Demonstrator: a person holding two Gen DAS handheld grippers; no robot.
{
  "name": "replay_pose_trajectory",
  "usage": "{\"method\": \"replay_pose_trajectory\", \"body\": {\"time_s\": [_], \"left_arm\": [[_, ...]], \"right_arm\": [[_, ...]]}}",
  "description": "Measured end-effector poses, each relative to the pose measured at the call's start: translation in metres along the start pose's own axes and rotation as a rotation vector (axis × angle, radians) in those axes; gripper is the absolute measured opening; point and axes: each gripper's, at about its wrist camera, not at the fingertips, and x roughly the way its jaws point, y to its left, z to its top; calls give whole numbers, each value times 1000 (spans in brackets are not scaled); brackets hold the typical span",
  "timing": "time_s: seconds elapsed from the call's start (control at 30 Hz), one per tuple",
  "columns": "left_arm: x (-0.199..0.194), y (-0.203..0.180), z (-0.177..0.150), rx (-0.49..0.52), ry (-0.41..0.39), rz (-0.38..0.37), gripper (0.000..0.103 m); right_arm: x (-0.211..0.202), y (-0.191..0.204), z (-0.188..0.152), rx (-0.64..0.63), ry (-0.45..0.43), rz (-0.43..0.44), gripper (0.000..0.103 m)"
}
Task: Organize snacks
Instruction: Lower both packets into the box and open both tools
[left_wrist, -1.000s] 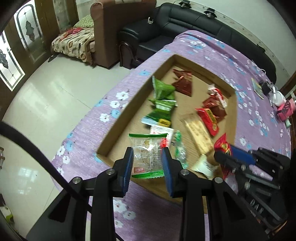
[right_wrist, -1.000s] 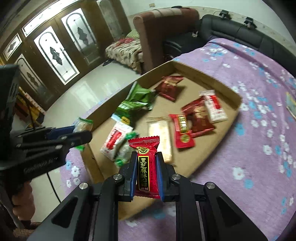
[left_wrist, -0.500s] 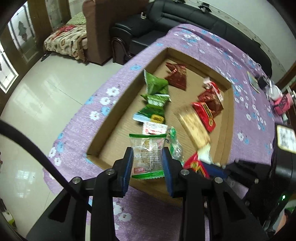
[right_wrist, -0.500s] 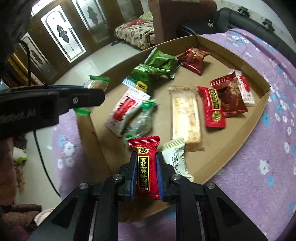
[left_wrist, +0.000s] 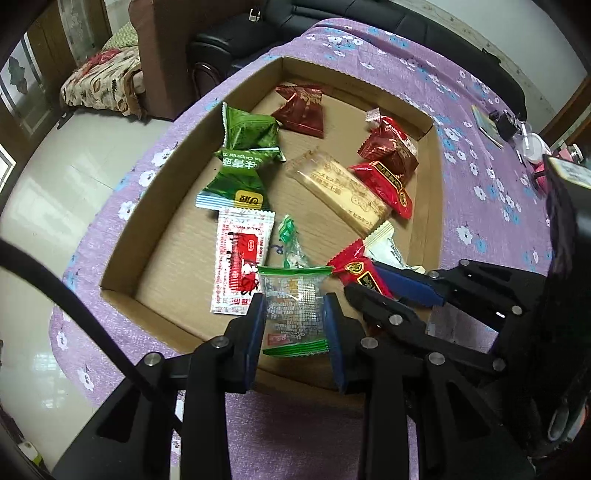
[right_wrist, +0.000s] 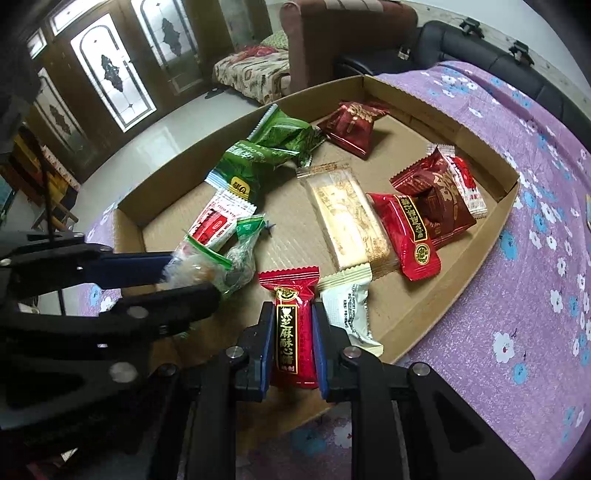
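We had lowered both snacks over the cardboard tray (left_wrist: 122, 258) at lower frame, left gripper (left_wrist: 293, 325) pinching the clear green-edged packet (left_wrist: 293, 306), right gripper (right_wrist: 289, 343) pinching the red candy (right_wrist: 291, 325), so release seemed near.

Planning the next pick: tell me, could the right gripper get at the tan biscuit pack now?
Probably not yet: the right gripper is shut on a red sesame candy. The tan biscuit pack lies uncovered in the cardboard tray.
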Motion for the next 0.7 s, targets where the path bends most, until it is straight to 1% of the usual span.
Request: {"method": "replay_pose_trajectory", "body": {"time_s": [0.07,0.13,0.33,0.4,0.47,0.7], "left_arm": [[1,0,0,0,-1,-1,34],[1,-1,0,1,-2,17,34],[8,-1,-1,-5,6,34,34],[10,-1,0,-5,10,37,34],[13,-1,1,-5,12,41,34],[18,-7,2,3,17,70,35]], "right_arm": [[-4,-1,-3,-8,-5,6,19],[-9,-2,-7,-15,-13,17,21],[-25,-7,-21,-3,-39,41,25],[-30,-7,-22,2,-50,36,26],[-36,-10,-24,10,-63,33,30],[-45,-12,-20,30,-85,22,34]]}}
